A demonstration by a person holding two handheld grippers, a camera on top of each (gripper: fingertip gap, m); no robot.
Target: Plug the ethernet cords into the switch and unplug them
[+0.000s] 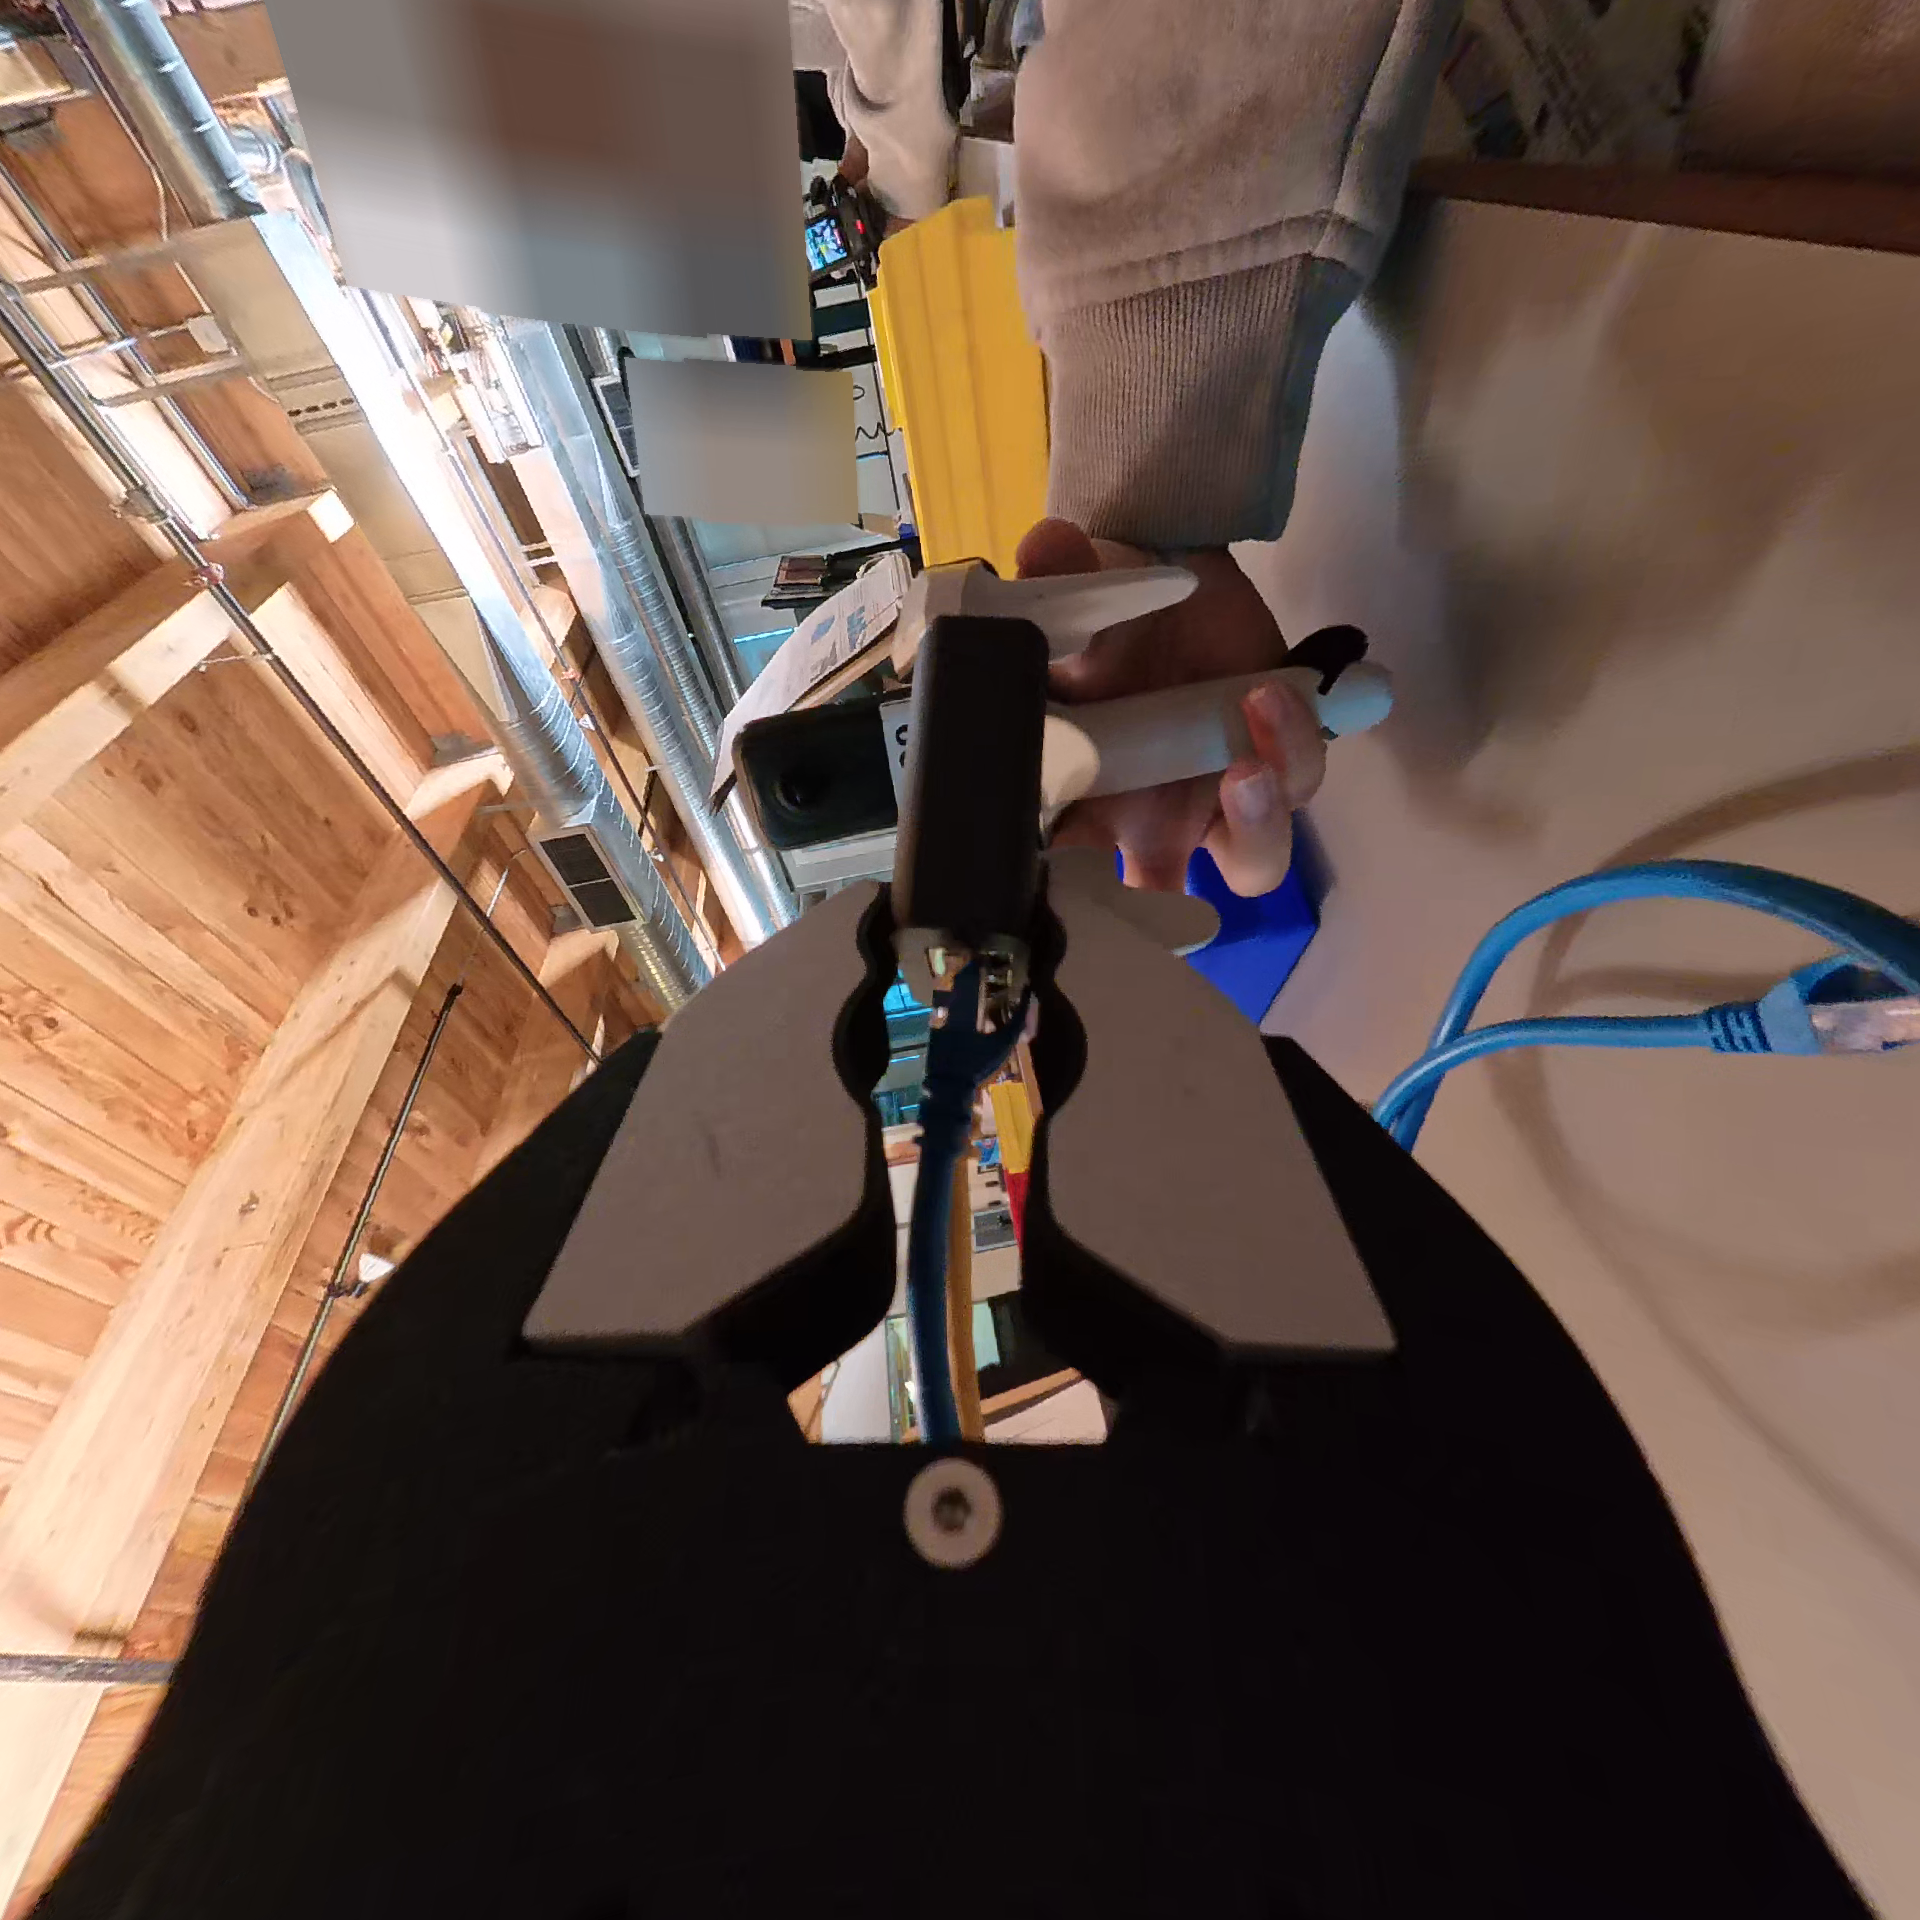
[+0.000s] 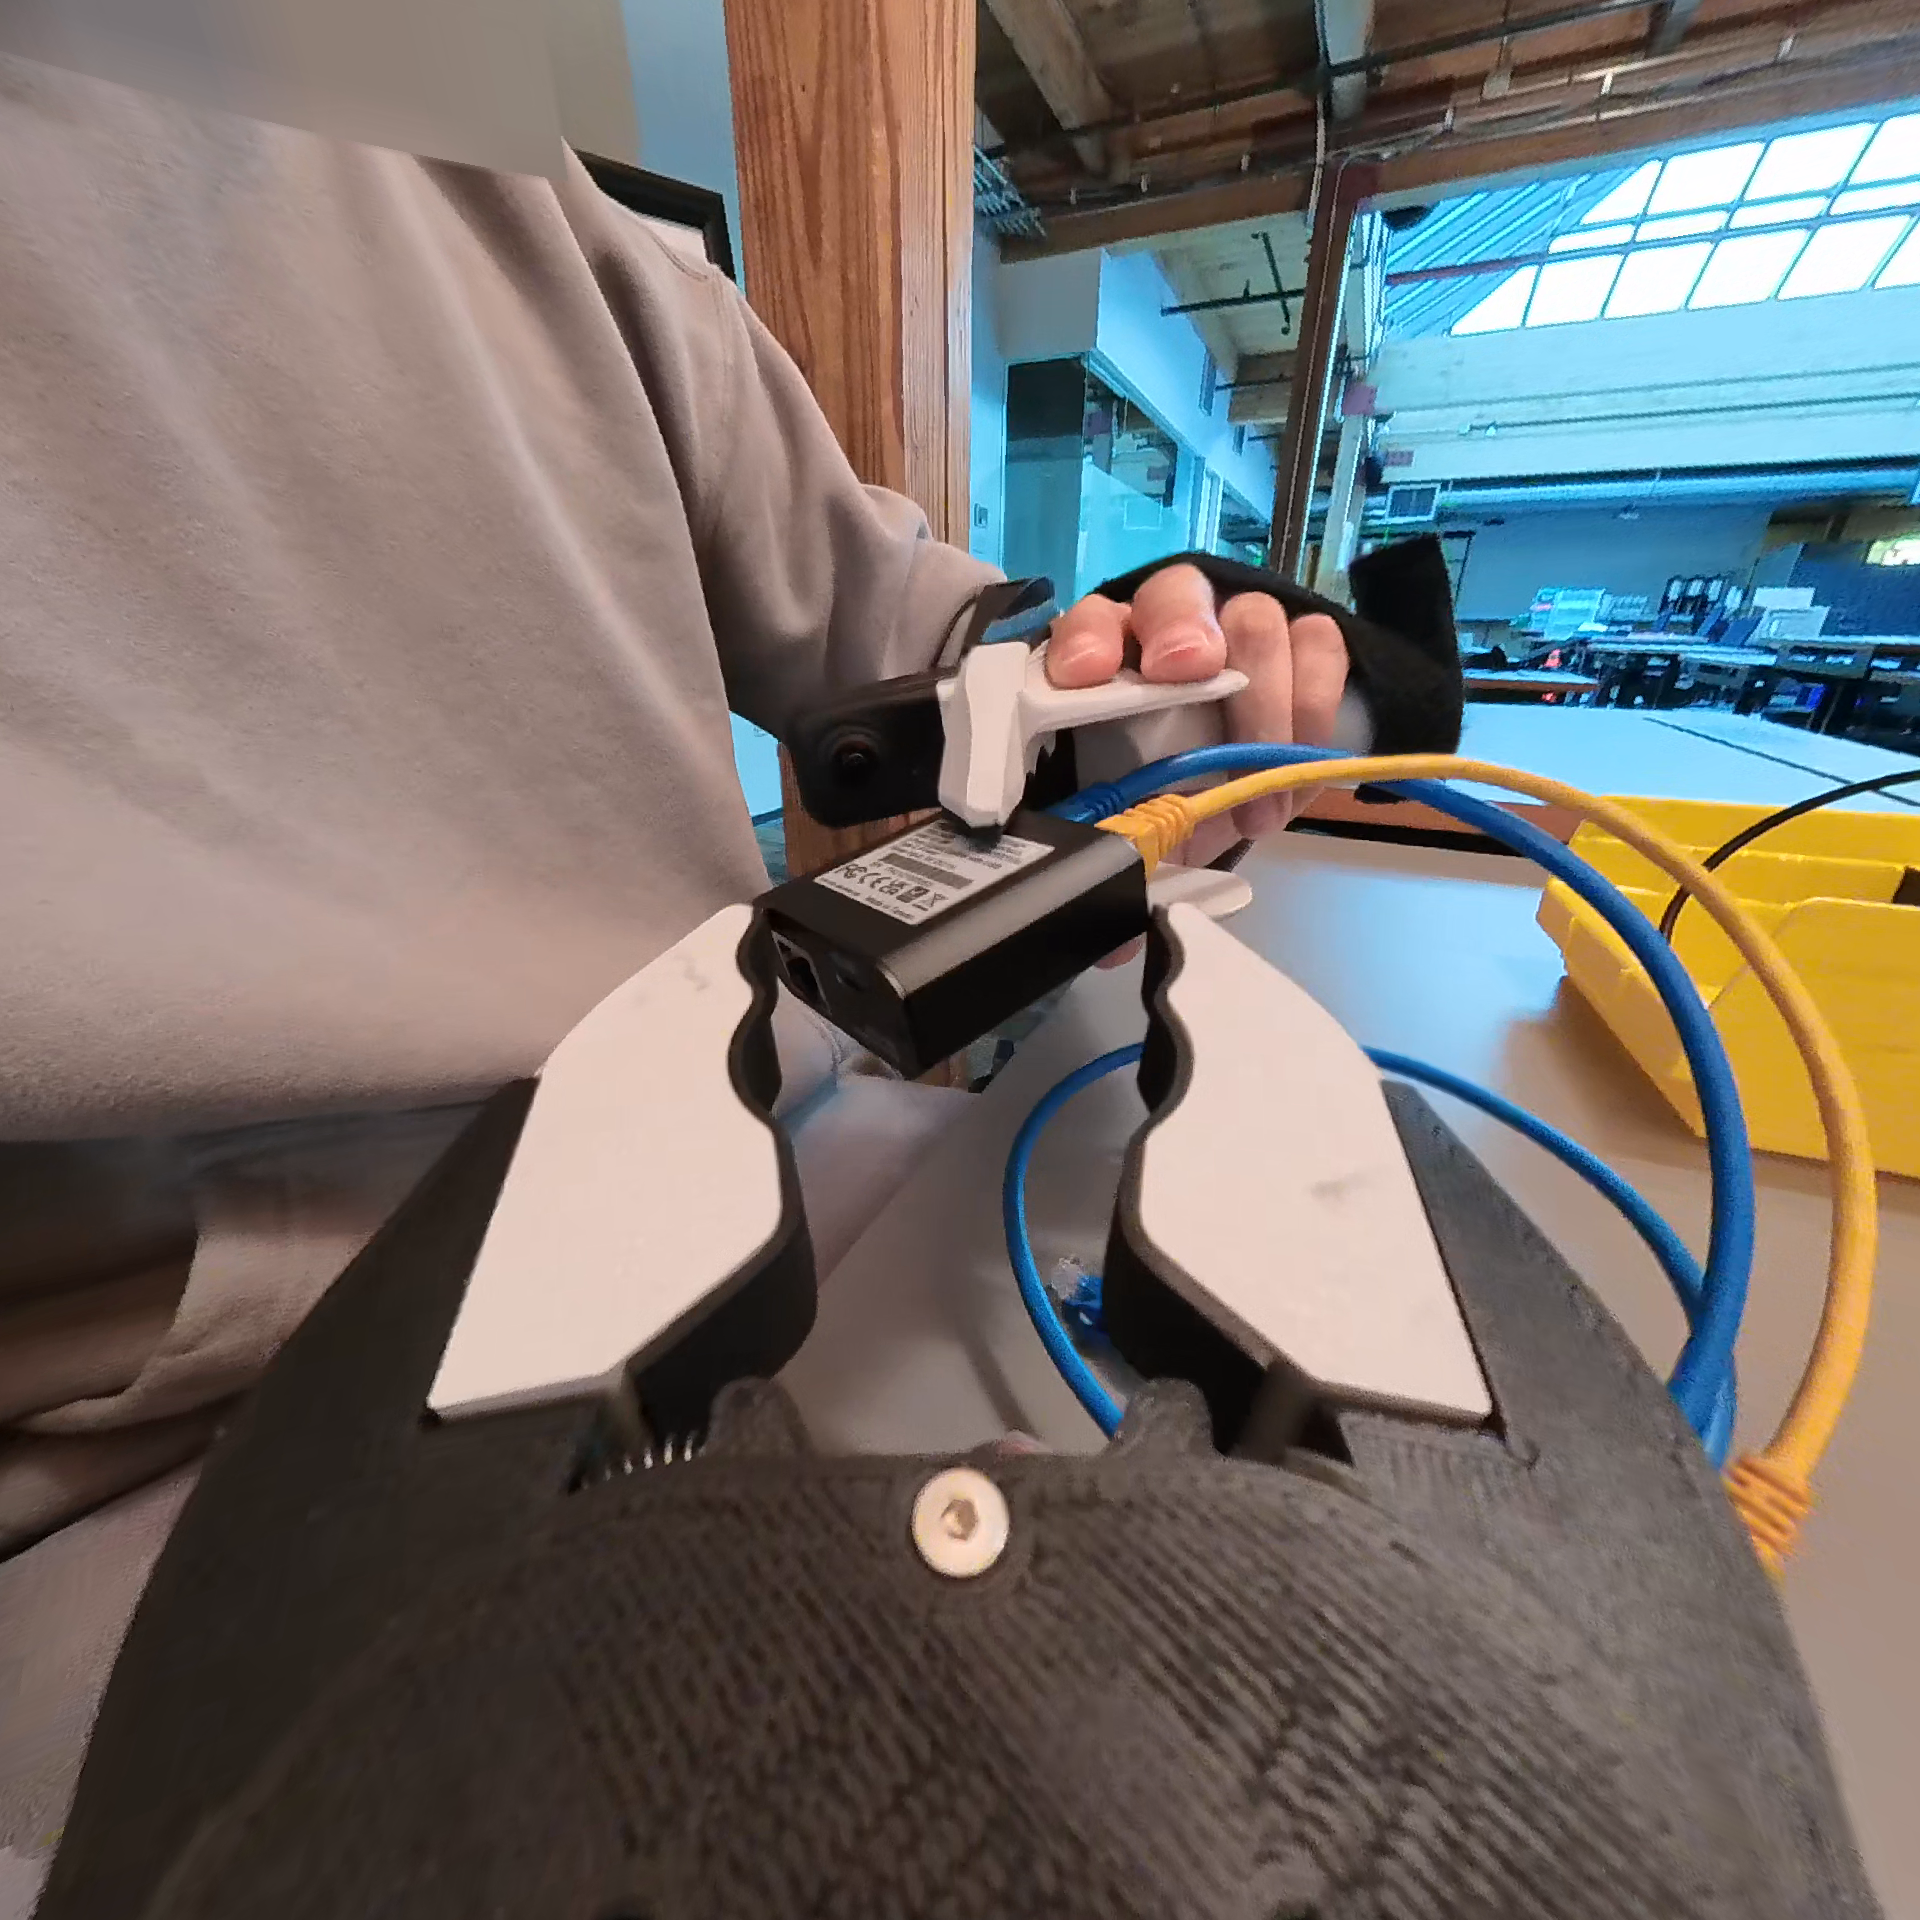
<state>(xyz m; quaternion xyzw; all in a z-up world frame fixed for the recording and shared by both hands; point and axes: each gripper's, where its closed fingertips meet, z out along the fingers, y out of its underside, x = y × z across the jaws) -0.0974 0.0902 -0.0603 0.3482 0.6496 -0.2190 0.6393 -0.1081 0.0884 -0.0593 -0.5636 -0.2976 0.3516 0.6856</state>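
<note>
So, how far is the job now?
Done: blue cord and yellow cord sit in the switch. In hand: left gripper clamps the switch; right gripper is open around its other end. Left: one blue plug lies free on the table; then unplugging.

Daylit through a skylight grid (image 2: 1704,218); timber post (image 2: 852,312), plank ceiling (image 1: 156,883), silver ducts (image 1: 634,623), pale tabletop (image 1: 1610,1351), yellow bins (image 2: 1787,935).

both wrist cameras look along their fingers from close up, facing each other across the switch (image 2: 966,925)
</note>
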